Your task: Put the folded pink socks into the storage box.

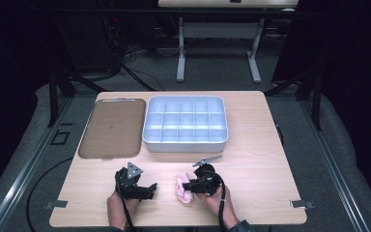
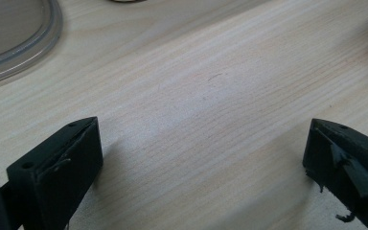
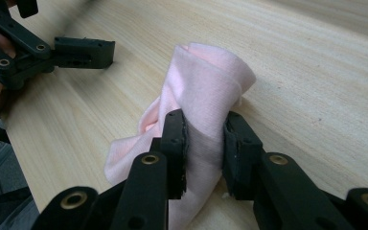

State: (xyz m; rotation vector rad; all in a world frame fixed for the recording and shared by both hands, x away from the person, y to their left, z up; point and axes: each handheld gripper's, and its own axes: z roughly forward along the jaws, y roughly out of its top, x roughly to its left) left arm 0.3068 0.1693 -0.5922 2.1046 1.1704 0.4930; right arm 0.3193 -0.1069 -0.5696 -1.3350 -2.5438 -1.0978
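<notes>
One pink cloth (image 1: 183, 188) lies bunched on the table (image 1: 251, 164) at lower centre of the high view, clamped between the jaws of the right hand-held gripper (image 3: 205, 143). The left hand-held gripper (image 1: 147, 187), lower left of the cloth, is released, jaws spread wide over bare wood with nothing between them. Upper area: one brown tray (image 1: 111, 128) and one white compartment box (image 1: 186, 144), side by side.
</notes>
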